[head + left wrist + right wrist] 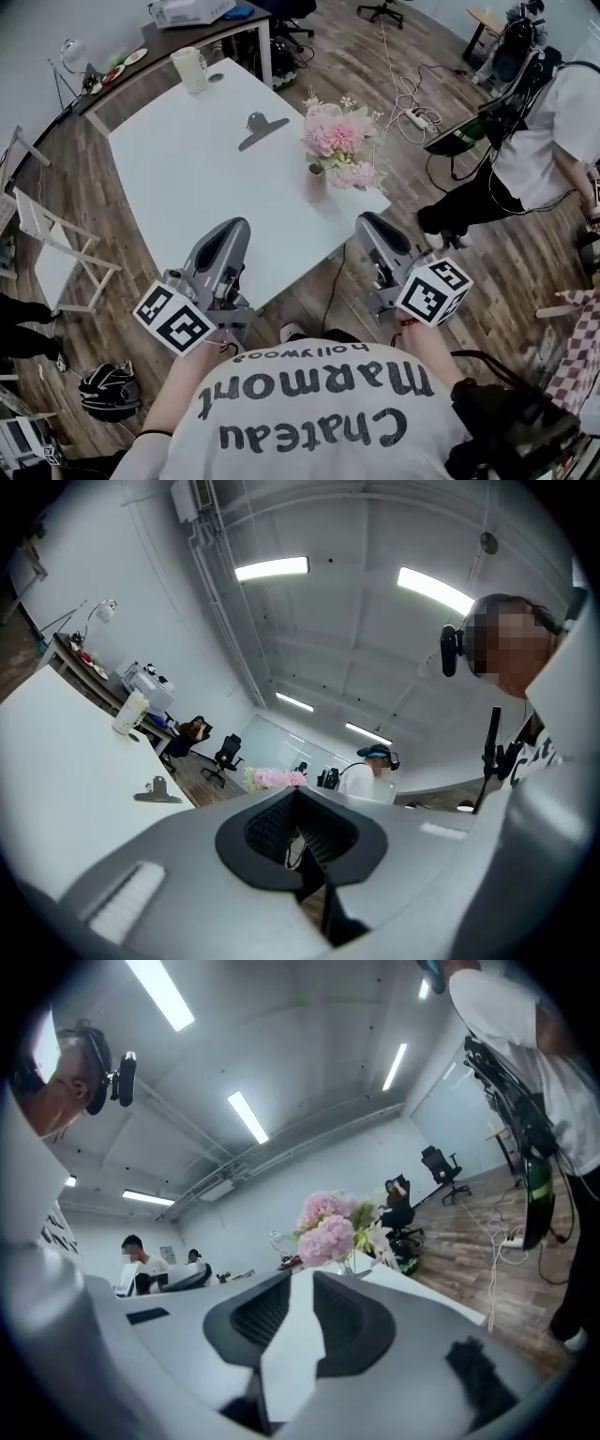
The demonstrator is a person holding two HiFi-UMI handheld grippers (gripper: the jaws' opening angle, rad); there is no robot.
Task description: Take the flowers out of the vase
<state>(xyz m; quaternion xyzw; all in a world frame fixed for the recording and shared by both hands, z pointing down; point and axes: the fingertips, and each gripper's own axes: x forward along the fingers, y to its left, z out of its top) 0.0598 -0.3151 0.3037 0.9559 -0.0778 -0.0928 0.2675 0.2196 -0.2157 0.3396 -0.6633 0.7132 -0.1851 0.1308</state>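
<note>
A bunch of pink and white flowers (337, 139) stands in a small vase (315, 185) near the right corner of the white table (187, 178). My left gripper (234, 225) hovers over the table's near edge, left of the vase, with its jaws shut and empty. My right gripper (367, 221) hangs just off the table's near right edge, a short way short of the vase. Its jaws stand a narrow gap apart with nothing between them. The flowers (328, 1232) rise just beyond the right gripper (302, 1279), and the flowers (277, 778) peek over the left gripper (296, 794).
A large metal binder clip (258, 127) lies mid-table and a white jug (190, 68) stands at the far end. A white folding chair (56, 253) is to the left. A person (553, 131) stands at the right, with cables (412, 103) on the wooden floor.
</note>
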